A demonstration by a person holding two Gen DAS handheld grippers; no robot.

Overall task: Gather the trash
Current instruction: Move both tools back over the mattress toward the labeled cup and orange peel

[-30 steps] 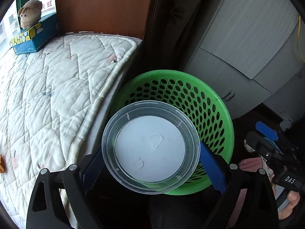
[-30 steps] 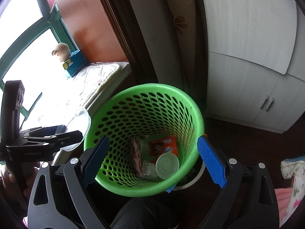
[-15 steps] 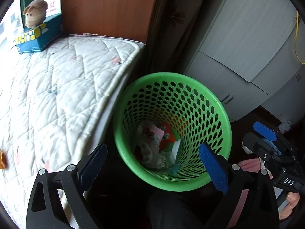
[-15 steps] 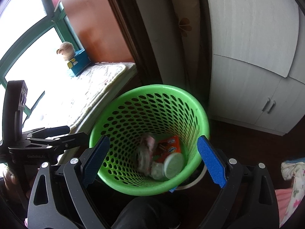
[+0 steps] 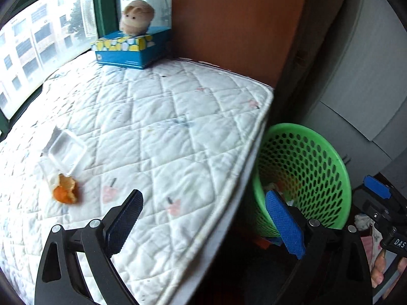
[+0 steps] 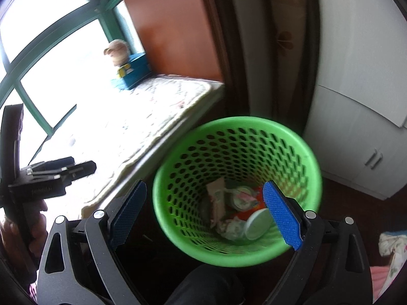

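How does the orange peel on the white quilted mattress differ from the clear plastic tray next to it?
The orange peel is small, bright orange, curled and ragged; the clear plastic tray is larger, see-through, rectangular with rounded corners. The peel is food waste, the tray packaging. The peel lies nearer the open left gripper. Both rest on the white quilted mattress, close together, not yet in the green perforated basket.

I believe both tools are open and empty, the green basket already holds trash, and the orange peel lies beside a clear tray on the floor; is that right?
Not quite: the orange peel and clear tray lie on the quilted mattress, not the floor, as the left wrist view shows. The left tool and right tool are open and empty, and the green basket holds trash.
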